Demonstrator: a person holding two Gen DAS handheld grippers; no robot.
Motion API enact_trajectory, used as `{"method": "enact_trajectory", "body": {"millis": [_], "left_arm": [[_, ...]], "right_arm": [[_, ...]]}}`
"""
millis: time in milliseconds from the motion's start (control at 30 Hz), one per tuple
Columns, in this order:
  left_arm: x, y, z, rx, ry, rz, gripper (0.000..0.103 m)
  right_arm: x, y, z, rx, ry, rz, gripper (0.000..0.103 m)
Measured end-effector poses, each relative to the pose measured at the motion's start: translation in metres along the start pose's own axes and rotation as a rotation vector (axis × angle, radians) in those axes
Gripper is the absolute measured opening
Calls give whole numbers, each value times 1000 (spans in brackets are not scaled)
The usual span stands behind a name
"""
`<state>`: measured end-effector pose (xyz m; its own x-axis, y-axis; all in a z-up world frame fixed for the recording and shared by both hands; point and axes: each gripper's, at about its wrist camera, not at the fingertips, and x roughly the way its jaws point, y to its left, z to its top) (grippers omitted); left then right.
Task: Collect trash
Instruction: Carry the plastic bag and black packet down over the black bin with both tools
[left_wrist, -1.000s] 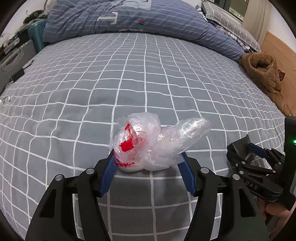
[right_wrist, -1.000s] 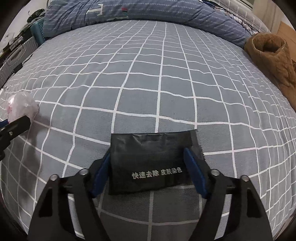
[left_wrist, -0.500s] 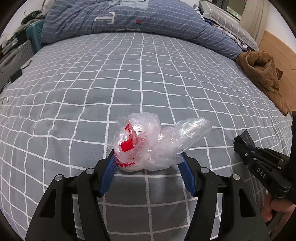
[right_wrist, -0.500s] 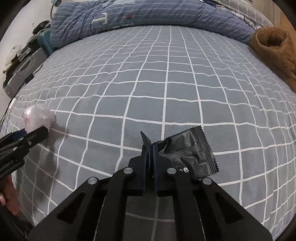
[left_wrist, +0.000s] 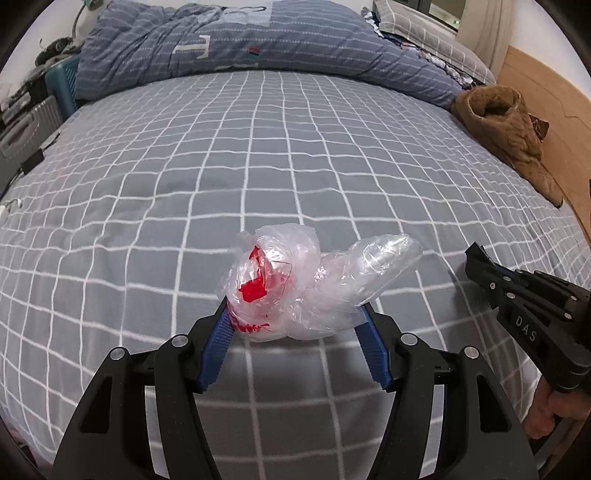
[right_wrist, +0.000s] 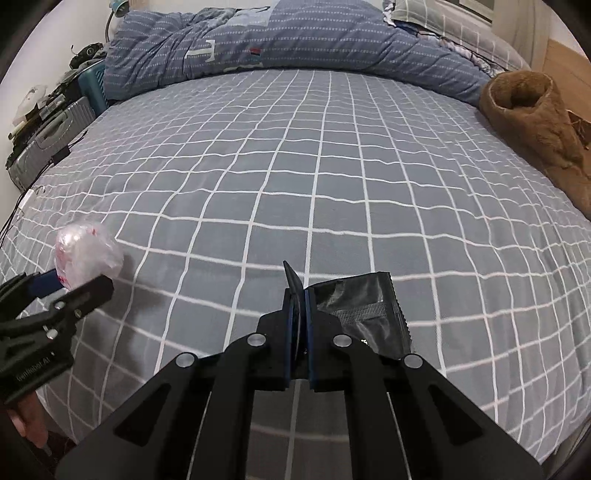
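— Since a second ago, our right gripper (right_wrist: 298, 295) has clamped flat on the black foil sachet (right_wrist: 364, 314) and lifted it.

— Our left gripper (left_wrist: 293, 319) grips the crumpled plastic bag (left_wrist: 295, 284) half-wide above the checked bedsheet (left_wrist: 258, 166), so both carry off together.

White letters "DAS" stand on the black body of the right gripper (left_wrist: 476, 263), seen from the left wrist. The left gripper (right_wrist: 68, 282) carries small pale lettering on its side, too blurred to read in full. A large pale "T" shape marks the blue quilt (left_wrist: 236, 40).
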<state>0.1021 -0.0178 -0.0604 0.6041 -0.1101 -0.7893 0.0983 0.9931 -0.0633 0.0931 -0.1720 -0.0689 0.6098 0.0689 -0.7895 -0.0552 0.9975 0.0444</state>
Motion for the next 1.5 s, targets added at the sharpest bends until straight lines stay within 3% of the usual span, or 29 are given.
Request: {"method": "enact_trajectory", "body": {"millis": [833,1500], "left_arm": [[-63,-21,-56,26,-21,-11,61],[-122,-24,-130,14,-13,-6,60]], "right_arm": [[-87,8,-51,27,-60,-26,5],[-151,38,-113,-9,-74,0,5]]}}
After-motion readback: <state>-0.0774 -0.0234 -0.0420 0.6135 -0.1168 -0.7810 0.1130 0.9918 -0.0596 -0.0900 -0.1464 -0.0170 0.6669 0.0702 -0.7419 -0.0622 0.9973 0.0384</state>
